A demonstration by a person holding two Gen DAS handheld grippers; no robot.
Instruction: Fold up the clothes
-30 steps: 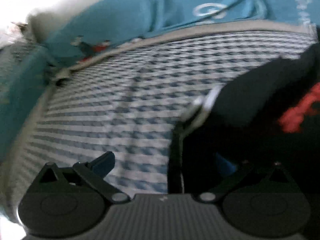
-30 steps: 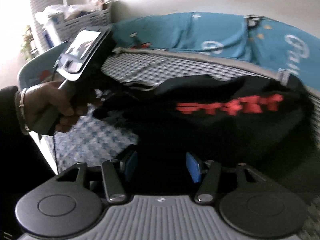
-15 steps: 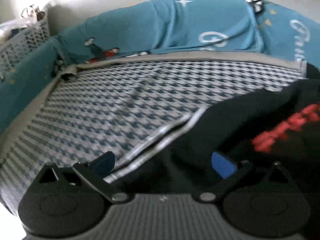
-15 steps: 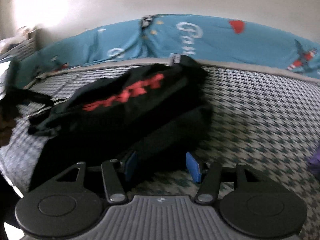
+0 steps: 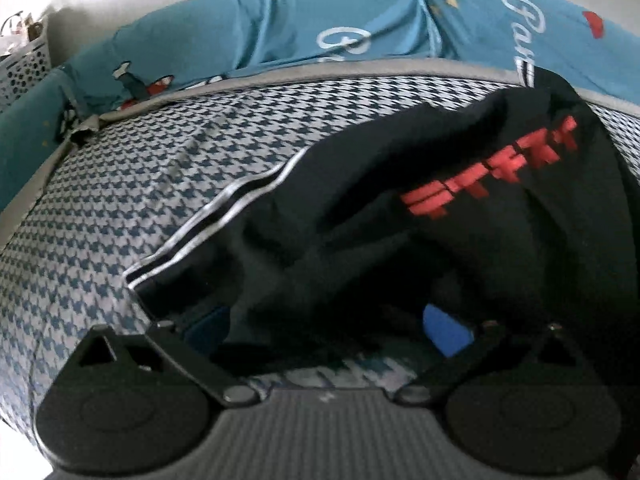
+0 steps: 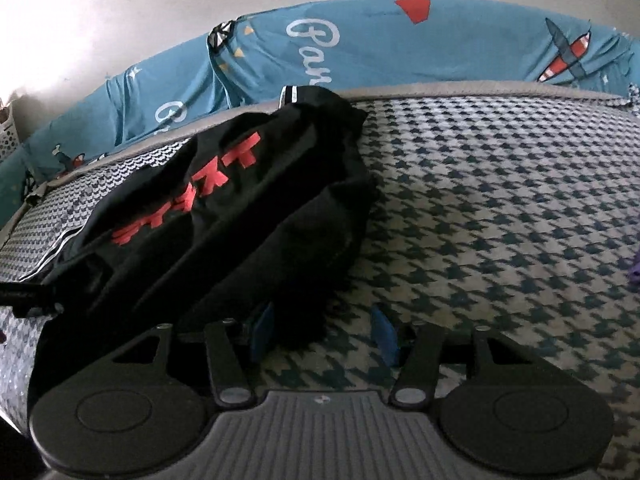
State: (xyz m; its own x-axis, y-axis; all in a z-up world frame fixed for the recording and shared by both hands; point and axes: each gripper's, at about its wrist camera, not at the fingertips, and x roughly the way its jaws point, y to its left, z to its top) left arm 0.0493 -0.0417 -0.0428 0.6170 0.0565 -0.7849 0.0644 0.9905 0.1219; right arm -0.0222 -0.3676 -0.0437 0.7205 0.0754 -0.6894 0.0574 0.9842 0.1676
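Note:
A black garment (image 5: 440,160) with red lettering and a white-striped hem lies bunched on the houndstooth bed sheet (image 5: 140,200). My left gripper (image 5: 326,330) is open wide, low over the near edge of the garment. Black cloth lies loose between its blue pads (image 5: 444,332). In the right wrist view the same garment (image 6: 240,208) stretches from the near left to the far middle. My right gripper (image 6: 324,334) is open at its near right corner. Cloth touches the left pad (image 6: 262,332), and bare sheet (image 6: 500,200) shows by the other pad.
A teal printed bumper (image 5: 320,20) (image 6: 360,48) runs along the far side of the bed against a pale wall. A white perforated basket (image 5: 24,64) stands at the far left. Something purple (image 6: 636,268) peeks in at the right edge.
The garment, held up a second ago, now rests on the sheet. The right gripper has swung right so the cloth sits to its left. The left gripper now faces the lettering.

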